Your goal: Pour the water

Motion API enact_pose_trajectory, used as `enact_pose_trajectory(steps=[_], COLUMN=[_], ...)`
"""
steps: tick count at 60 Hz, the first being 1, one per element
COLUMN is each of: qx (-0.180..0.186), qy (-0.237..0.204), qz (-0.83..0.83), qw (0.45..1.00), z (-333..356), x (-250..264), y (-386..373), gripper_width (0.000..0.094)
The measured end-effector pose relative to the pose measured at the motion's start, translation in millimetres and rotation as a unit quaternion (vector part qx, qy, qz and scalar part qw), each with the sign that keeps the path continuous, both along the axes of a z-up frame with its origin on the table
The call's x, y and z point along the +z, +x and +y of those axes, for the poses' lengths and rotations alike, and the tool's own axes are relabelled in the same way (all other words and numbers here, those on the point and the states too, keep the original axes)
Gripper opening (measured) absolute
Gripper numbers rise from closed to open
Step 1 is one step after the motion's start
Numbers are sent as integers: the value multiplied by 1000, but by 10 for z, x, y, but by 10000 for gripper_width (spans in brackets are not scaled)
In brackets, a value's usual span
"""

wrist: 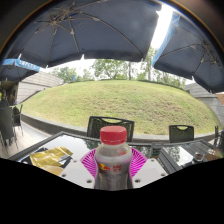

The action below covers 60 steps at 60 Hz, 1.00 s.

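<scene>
A clear plastic bottle with a red cap and a red and yellow label stands upright between my gripper's two fingers. The magenta pads press against both of its sides, so the fingers are shut on it. The bottle's base is hidden below, so I cannot tell whether it rests on the glass table or is held above it. The liquid level inside cannot be made out.
A yellow packet lies on the glass table to the left of the fingers. Dark chairs stand along the table's far side. Large patio umbrellas hang overhead. A grassy mound lies beyond.
</scene>
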<state>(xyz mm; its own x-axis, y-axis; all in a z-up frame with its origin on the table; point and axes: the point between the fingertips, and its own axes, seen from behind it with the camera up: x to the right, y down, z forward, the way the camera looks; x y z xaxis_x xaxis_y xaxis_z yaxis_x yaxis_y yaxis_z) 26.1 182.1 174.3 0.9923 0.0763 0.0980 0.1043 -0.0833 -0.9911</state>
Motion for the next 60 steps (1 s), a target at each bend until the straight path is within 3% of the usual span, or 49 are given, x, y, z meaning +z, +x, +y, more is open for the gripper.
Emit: enact_pose_trajectory(steps=[6,15,23,30,32,34,35,44,53,60], qx=[-12,18,19,16,12,12,11,12,-18,-6], qy=[-14,-13,1,-4,-31,-58,-64,-62,-39,-39], qz=[16,63,51,50,40,34,34,42,3,13], qw=[1000,998,999,999,999,998,997,997,999,999], z=[-64,-125,-159,-98,-171,-195,-217,-637,-1374,-1889], x=[-378,-662,-608,-671,-719,-824,-831,-661,-535,-581], y=[110,67,97,83,59,59,75,121,220,37], gripper_width=[368,372,404,546,649,820,851,832,829,835])
